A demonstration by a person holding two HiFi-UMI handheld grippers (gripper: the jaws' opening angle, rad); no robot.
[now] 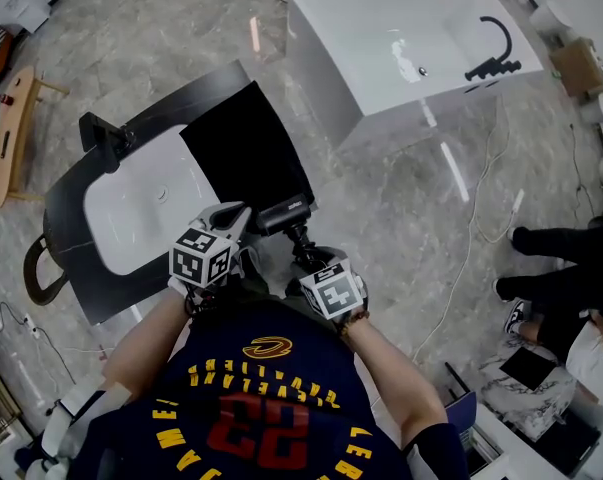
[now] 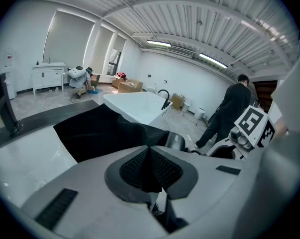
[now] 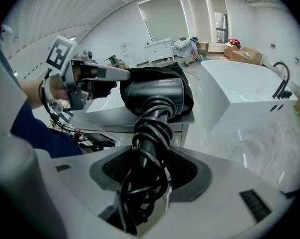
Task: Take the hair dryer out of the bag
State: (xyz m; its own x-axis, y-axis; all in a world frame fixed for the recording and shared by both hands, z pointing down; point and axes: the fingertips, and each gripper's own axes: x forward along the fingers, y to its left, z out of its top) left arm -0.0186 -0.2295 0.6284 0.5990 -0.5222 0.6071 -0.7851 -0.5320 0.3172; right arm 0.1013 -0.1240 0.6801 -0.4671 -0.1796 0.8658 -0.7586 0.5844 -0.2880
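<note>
The black hair dryer (image 1: 284,214) has its handle wrapped in its black cord (image 3: 152,128). My right gripper (image 1: 308,260) is shut on that wrapped handle, and the barrel (image 3: 154,96) points away from me. The black cloth bag (image 1: 243,151) lies flat on the vanity top (image 1: 131,93), beside the white basin (image 1: 141,203). My left gripper (image 1: 243,211) is shut on the bag's near edge; black cloth (image 2: 150,176) shows pinched between its pads. The dryer's barrel sits just outside the bag's mouth, its far end against the cloth (image 3: 188,91).
A white bathtub (image 1: 381,78) with a black tap (image 1: 496,53) stands on the marble floor behind the vanity. A black tap (image 1: 103,133) rises at the basin's far end. A wooden stool (image 1: 9,133) is far left. A person in black (image 1: 566,258) stands at right, near a floor cable (image 1: 471,238).
</note>
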